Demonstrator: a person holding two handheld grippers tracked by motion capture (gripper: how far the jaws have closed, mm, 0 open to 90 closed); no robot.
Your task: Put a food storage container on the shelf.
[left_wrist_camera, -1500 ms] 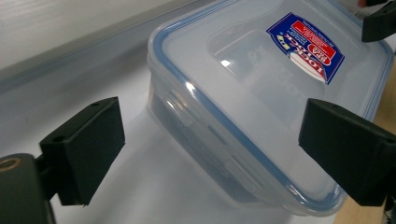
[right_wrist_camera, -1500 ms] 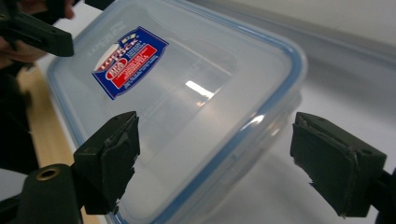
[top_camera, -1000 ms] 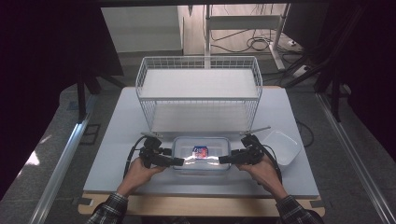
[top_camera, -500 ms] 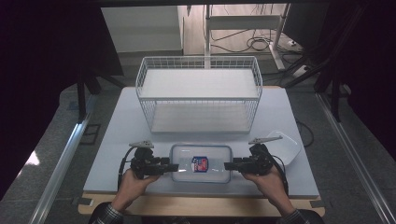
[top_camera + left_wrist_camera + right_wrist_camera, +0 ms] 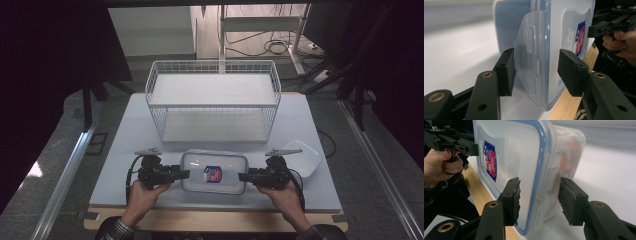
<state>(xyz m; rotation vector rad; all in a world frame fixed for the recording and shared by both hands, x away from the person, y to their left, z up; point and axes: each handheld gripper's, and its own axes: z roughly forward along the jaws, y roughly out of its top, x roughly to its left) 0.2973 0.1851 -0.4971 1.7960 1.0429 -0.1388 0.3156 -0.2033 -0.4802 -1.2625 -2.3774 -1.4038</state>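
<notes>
A clear plastic food container [image 5: 214, 172] with a blue-rimmed lid and a red and blue sticker lies flat near the table's front edge. My left gripper [image 5: 181, 175] is at its left end and my right gripper [image 5: 244, 177] at its right end. In the left gripper view the open left gripper [image 5: 536, 60] straddles the lid's side latch flap [image 5: 529, 50], one pad close to it, the other apart. In the right gripper view the open right gripper [image 5: 539, 187] straddles the container's [image 5: 519, 152] end, a gap at the far pad.
A white wire basket [image 5: 212, 64] stands across the table's back half. A shallow white square dish [image 5: 302, 157] lies just right of my right hand. The table's [image 5: 125, 150] wooden front strip [image 5: 215, 220] runs right behind the container.
The container has come toward the front edge, with both grippers staying at its ends and drawing back toward the person.
</notes>
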